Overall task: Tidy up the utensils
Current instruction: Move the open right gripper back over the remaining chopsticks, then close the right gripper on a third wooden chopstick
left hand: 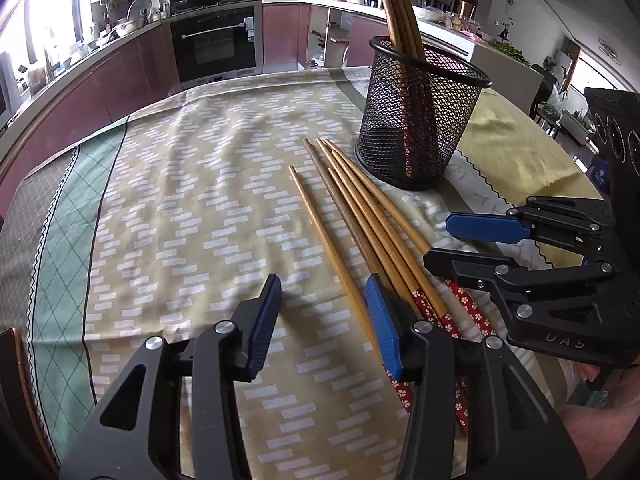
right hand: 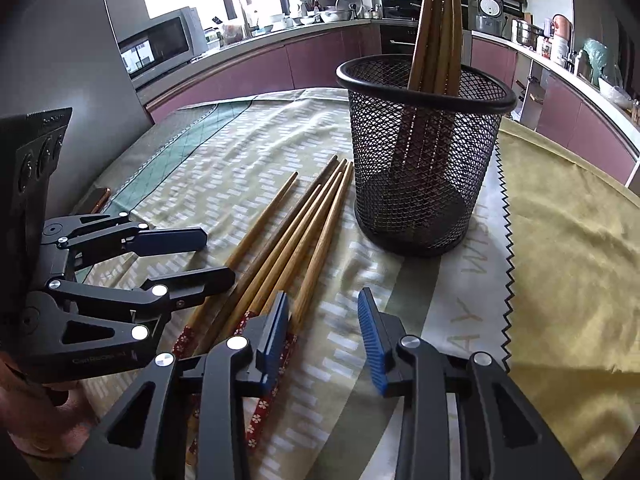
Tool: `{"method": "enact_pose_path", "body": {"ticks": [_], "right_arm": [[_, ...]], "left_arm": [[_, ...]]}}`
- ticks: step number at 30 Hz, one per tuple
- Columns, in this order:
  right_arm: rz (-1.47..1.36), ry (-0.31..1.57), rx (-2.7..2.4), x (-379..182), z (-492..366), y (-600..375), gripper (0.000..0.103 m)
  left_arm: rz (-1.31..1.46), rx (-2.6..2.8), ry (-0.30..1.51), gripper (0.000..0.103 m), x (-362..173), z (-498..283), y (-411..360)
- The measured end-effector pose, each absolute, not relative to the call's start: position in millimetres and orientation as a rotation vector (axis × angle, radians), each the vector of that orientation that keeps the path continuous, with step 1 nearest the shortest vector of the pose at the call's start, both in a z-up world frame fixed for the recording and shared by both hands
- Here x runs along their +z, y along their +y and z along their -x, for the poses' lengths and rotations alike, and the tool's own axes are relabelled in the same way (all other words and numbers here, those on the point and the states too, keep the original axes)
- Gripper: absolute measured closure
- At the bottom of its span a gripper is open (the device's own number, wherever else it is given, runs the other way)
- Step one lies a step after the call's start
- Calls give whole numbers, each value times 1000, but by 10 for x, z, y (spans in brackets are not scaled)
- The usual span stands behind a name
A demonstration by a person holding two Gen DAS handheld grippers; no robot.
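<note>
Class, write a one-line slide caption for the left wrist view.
Left gripper open beside loose chopsticks on the tablecloth; more stand in a mesh cup.

A black mesh cup stands upright on the cloth, in the upper right of the left wrist view and the upper middle of the right wrist view. A few brown chopsticks stand inside it, thin tips up, leaning on the rim. More chopsticks lie flat on the cloth just beside the cup (five, as far as can be seen), close together like a fan. Their thin tips point toward the cup. Some have red ends with little white flowers.
</note>
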State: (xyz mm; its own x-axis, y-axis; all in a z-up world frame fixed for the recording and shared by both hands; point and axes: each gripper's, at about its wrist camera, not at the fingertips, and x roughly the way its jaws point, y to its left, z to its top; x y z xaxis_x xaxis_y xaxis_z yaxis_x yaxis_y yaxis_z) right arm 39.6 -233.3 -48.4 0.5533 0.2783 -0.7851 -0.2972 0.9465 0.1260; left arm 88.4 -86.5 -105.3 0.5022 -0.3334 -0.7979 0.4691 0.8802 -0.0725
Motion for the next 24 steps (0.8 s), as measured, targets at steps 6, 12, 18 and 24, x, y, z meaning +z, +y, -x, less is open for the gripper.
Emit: {"method": "enact_pose_path", "body": {"ticks": [6, 12, 18, 24], "right_arm": [[43, 928, 327, -494, -495, -2265, 72], [61, 922, 309, -505, -630, -2188, 81], [24, 926, 313, -505, -687, -2206, 95], [-12, 928, 315, -502, -684, -2258, 97]], "left_arm": [[-152, -493, 933, 61, -1054, -961, -867], [-159, -484, 935, 67, -1062, -1060, -902], [-141, -469, 941, 79, -1059, -1125, -904], [-97, -456, 944, 91, -1056, -1140, -859]]}}
